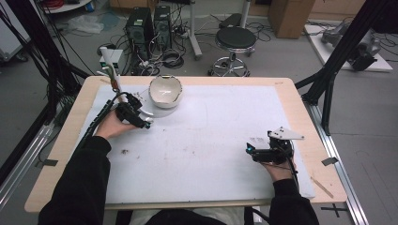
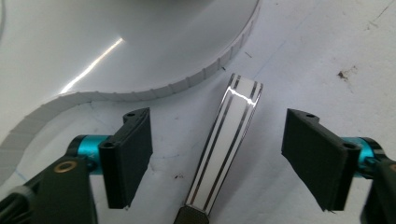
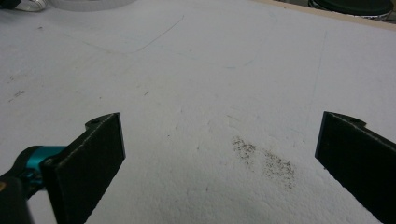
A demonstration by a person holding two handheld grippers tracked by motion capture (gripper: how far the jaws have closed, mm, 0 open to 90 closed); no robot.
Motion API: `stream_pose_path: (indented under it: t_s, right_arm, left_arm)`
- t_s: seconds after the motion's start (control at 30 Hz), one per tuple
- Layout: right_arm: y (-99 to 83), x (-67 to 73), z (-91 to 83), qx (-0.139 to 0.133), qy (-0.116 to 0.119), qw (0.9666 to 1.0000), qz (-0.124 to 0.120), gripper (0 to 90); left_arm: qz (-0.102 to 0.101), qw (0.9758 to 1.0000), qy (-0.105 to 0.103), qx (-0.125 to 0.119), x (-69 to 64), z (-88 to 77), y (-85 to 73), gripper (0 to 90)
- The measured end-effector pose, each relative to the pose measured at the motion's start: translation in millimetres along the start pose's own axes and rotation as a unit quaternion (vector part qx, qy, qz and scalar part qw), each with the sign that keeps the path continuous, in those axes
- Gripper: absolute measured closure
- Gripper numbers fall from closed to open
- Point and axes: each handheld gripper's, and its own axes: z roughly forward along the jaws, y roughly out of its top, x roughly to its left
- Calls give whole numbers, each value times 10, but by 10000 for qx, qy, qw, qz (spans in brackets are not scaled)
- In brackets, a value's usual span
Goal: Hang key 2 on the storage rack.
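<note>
In the high view, the left hand-held gripper (image 1: 146,123) sits in the upper left of the frame, just beside a white ceramic bowl with a chipped-looking rim (image 1: 165,90) that stands on the white foam sheet covering the tabletop (image 1: 202,140). The left gripper view explains why it is there: a flat, glossy white utensil handle with thin dark stripes (image 2: 229,140) lies on the sheet, running up through the middle of that frame, and the two black jaws stand wide apart on either side of it, neither touching it. The gripper looks lined up to straddle the handle — a closing squeeze would likely catch it across its narrow width. Above the handle, filling the upper left of that view, curves the ribbed white rim of a round dish or base (image 2: 205,74); the handle's tip stops just short of it, so the approach has to stay low and clear of that edge.

The right hand-held gripper (image 1: 249,151) rests at the lower right of the high view, well apart from the bowl. Its jaws are also spread wide over bare sheet, with only a smudge of dark specks (image 3: 266,161) between them — seemingly parked out of the way while the left hand works.
</note>
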Motion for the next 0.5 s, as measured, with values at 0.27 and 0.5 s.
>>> stream_pose_path:
  t_s: [0.27,0.5]
  right_arm:
    - [-3,13,12,28,-9,10000,-27,5]
    - [-1,5,4,-34,-37,10000,-21,5]
  left_arm:
    - [206,9998,-18,81,-45,57,-3,571]
    - [166,9996,-209,74,3,43,-11,742]
